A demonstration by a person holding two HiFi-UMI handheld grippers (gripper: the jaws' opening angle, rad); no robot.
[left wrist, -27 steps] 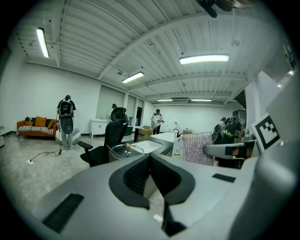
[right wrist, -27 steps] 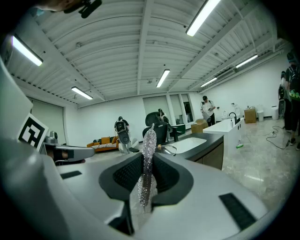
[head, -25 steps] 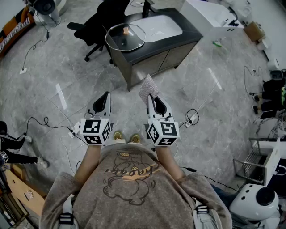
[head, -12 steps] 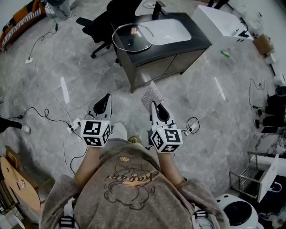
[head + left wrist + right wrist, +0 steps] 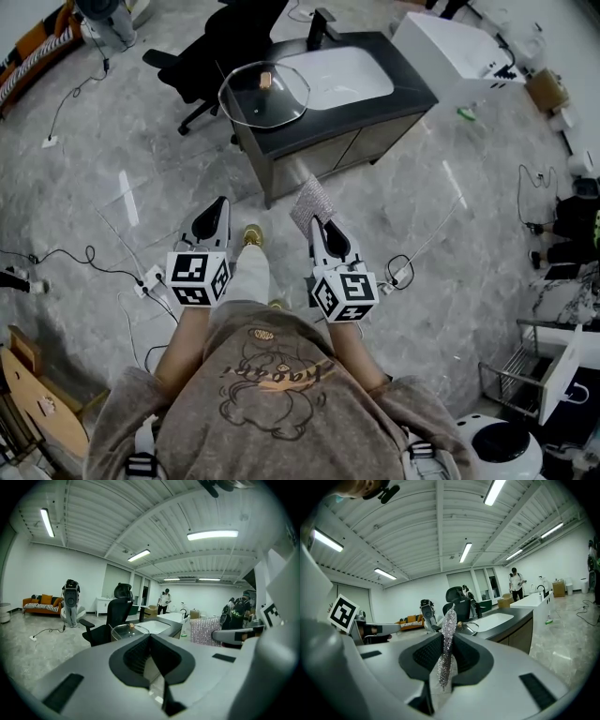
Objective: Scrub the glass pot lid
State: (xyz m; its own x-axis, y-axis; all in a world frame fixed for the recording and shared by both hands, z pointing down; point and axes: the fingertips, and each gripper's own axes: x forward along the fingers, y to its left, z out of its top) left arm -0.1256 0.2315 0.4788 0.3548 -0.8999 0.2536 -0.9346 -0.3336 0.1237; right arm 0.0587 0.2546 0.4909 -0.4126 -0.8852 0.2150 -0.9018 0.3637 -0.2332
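The glass pot lid (image 5: pixel 263 92) with a small cork knob lies on the dark counter (image 5: pixel 375 111) beside a white sink (image 5: pixel 336 72), well ahead of me. In the left gripper view the lid (image 5: pixel 129 631) shows beyond the jaws. My right gripper (image 5: pixel 317 223) is shut on a silver sparkly scrub cloth (image 5: pixel 310 200), which stands up between its jaws (image 5: pixel 446 641). My left gripper (image 5: pixel 214 215) is shut and empty. Both grippers hang over the floor, short of the counter.
A black office chair (image 5: pixel 208 52) stands left of the counter. Cables (image 5: pixel 103 264) and a power strip (image 5: pixel 150 278) trail over the marble floor. A white cabinet (image 5: pixel 450 42) stands right of the counter. People (image 5: pixel 163 601) stand in the far room.
The person has stepped forward: a foot now shows ahead between the grippers. The counter and lid have shifted slightly in the head view. Both grippers keep their pose.
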